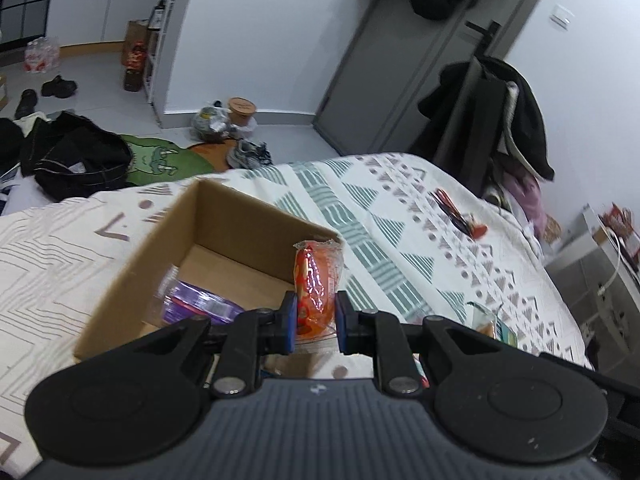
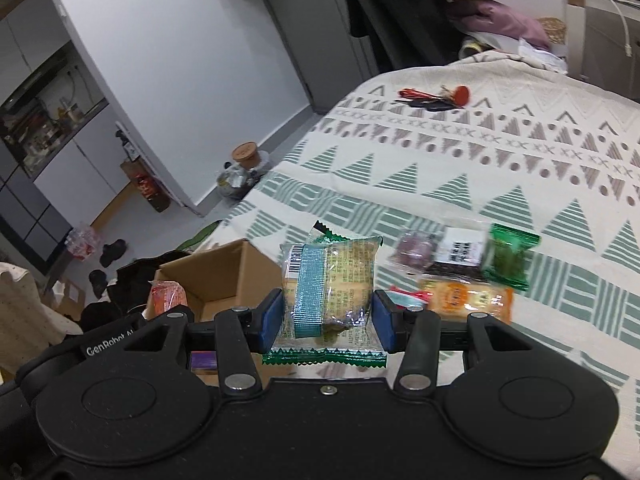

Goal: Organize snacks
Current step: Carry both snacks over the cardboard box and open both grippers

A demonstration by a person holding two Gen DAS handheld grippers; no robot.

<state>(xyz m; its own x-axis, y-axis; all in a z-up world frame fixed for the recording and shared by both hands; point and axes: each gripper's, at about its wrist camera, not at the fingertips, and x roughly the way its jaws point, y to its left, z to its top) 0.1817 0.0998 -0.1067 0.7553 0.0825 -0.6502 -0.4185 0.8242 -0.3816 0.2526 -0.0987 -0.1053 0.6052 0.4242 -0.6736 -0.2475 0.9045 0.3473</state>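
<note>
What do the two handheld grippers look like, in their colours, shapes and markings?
Both are black. The left gripper has two round disc housings, angled link bars with silver pivot bolts, and fingers faced with blue pads; its ribbed grey body carries a small white mark. The right gripper has the same form, with blue pads and a smooth black body. White lettering, partly cut off, shows beside it. No hand or sleeve shows.

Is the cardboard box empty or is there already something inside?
Not empty. The left wrist view shows a purple packet lying on the floor of the open cardboard box; the rest of the visible floor is bare.
</note>
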